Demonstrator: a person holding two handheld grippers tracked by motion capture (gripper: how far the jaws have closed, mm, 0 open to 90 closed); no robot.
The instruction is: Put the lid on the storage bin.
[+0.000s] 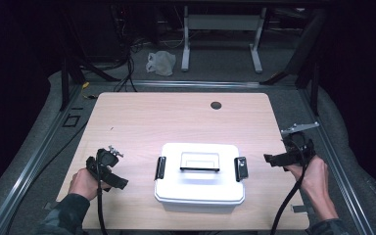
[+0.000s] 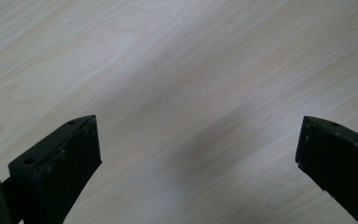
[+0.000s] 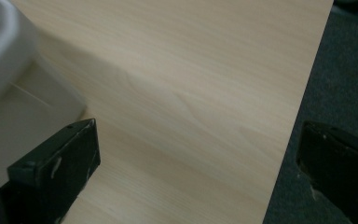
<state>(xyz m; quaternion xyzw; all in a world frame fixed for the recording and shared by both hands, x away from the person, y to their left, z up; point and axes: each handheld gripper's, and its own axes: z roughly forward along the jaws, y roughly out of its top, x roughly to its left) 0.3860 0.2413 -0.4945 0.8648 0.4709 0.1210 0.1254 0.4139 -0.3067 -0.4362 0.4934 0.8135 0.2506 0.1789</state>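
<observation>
Claw states first: our right claw (image 1: 272,158) stands wide with nothing between its jaws, hanging just off the right end of the white box (image 1: 199,188) and close to the right edge of the worktop (image 1: 176,117). From the right gripper view we see the box's white corner (image 3: 2,51) at upper left, bare wood between the jaws, and the worktop edge running under the far jaw with dark floor (image 3: 349,84) beyond. Our left claw (image 1: 119,182) is also wide and empty, held low over bare wood to the left of the box; the left gripper view gives plain wood grain between its jaws.

The box sits lidded at the near middle of the worktop, a black latch (image 1: 161,167) on its left end, another latch (image 1: 241,168) on its right end, and a handle (image 1: 199,169) lying flat on the lid. Both latches look to lie against the ends, though we cannot tell whether they are clipped.

We judge the step in hand to be the work on the latches, with both claws standing off the box. The next move calls for bringing a claw in level toward its latch and setting one jaw under the tab.

Room is generous behind and to the left of the box; on the right there is little worktop to spare, so we should swing inward, not outward.
</observation>
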